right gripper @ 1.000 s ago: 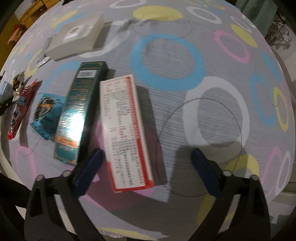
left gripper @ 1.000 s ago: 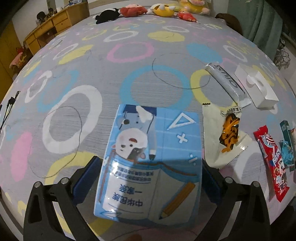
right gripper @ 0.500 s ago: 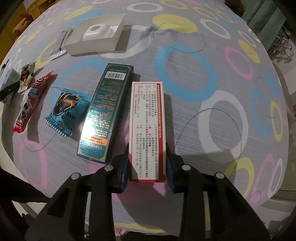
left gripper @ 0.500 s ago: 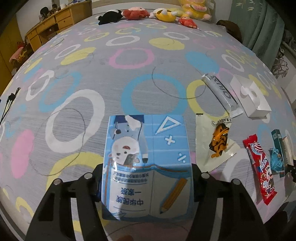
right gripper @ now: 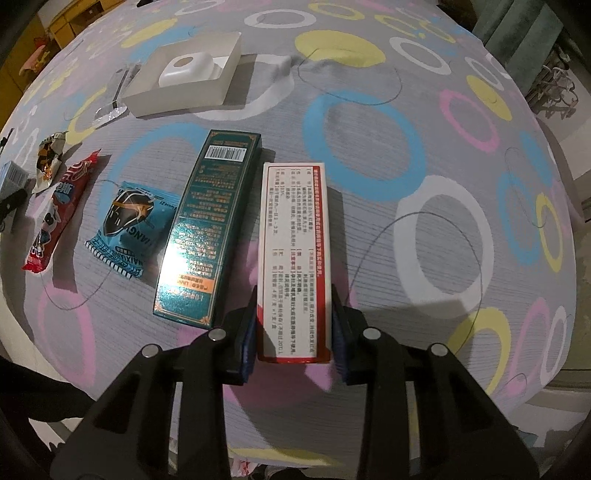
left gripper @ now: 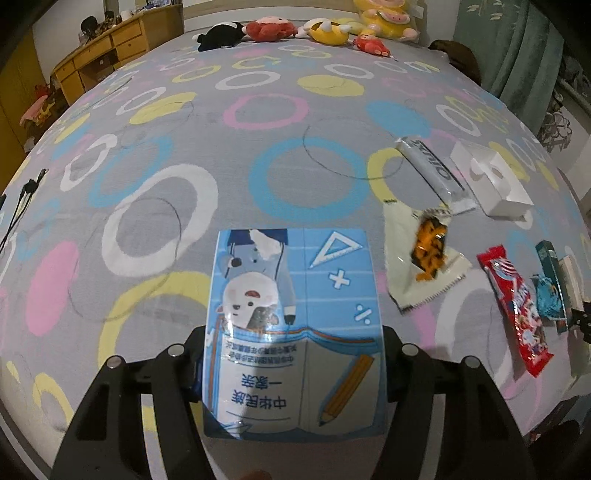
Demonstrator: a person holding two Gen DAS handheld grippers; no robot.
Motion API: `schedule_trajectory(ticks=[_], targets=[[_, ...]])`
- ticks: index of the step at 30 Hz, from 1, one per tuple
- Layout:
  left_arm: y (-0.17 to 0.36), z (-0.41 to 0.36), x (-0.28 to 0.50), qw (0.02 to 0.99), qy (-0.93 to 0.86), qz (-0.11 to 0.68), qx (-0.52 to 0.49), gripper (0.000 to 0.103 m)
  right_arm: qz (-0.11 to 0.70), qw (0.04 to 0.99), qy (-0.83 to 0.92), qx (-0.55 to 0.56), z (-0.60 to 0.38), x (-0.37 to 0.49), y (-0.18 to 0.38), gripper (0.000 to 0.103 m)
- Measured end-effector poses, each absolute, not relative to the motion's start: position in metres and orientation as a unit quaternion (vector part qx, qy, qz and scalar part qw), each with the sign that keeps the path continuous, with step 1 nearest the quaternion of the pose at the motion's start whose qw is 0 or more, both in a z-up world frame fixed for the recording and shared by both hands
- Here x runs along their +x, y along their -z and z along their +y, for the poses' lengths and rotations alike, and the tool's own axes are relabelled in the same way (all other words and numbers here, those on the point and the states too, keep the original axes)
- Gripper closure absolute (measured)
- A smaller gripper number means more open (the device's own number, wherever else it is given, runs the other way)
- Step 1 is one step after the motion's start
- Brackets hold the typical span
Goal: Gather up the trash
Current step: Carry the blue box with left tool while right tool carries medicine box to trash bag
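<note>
Now left fingers (left gripper: 204,363) clamp blue box (left gripper: 293,325); right fingers (right gripper: 248,341) clamp red-white box (right gripper: 294,258) beside green box (right gripper: 207,229).

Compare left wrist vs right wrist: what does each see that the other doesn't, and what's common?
Left wrist only: the left gripper shut on the blue cartoon carton, plush toys along the far edge, a wooden dresser.

Right wrist only: the right gripper shut on the red-and-white box, with the barcode and the whole top face of the green box beside it.

Both: the ring-patterned bedspread, white open box, silver wrapper, orange snack wrapper, red candy wrapper, blue sachet.
</note>
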State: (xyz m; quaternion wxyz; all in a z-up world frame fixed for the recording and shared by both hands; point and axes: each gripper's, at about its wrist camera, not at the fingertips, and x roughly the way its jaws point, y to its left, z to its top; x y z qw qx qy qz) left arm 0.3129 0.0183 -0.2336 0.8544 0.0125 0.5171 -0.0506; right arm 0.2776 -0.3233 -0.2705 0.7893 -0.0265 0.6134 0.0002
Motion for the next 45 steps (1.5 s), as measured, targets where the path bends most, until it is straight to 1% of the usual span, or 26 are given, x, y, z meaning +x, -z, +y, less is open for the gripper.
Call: schedule_trajectory(ticks=[4,9,14,16,23,28,32,35,38,45], targets=[[0.223,0.011,0.294,0.863,0.056,0.501,0.009,0.040,0.604,0.796,0.003,-0.021,-0.334,0.262,0.271,0.071],[0.211,0.006,0.268,0.872,0.065,0.485,-0.002,0.040,0.579,0.815,0.016,-0.017,-0.342,0.257,0.256,0.071],[0.206,0.005,0.242,0.877,0.067,0.476,-0.010,0.040,0.559,0.829,0.020,-0.014,-0.354,0.232,0.232,0.071],[0.202,0.003,0.230,0.880,0.071,0.470,-0.012,0.040,0.555,0.832,0.016,-0.011,-0.350,0.226,0.234,0.071],[0.189,-0.009,0.201,0.888,0.097,0.450,0.011,0.040,0.529,0.849,-0.001,-0.002,-0.343,0.178,0.205,0.071],[0.188,-0.021,0.154,0.888,0.130,0.441,0.016,0.040,0.505,0.863,-0.010,0.012,-0.335,0.136,0.191,0.071],[0.198,-0.038,0.111,0.881,0.156,0.446,0.021,0.040,0.496,0.868,-0.013,0.020,-0.329,0.104,0.195,0.071],[0.202,-0.055,0.078,0.882,0.181,0.433,0.034,0.040,0.498,0.867,-0.018,0.025,-0.323,0.081,0.203,0.071],[0.213,-0.071,0.054,0.869,0.201,0.450,0.038,0.040,0.499,0.866,-0.019,0.023,-0.315,0.062,0.213,0.071],[0.242,-0.102,0.028,0.845,0.225,0.481,0.066,0.040,0.509,0.859,-0.032,0.040,-0.296,0.024,0.244,0.071]])
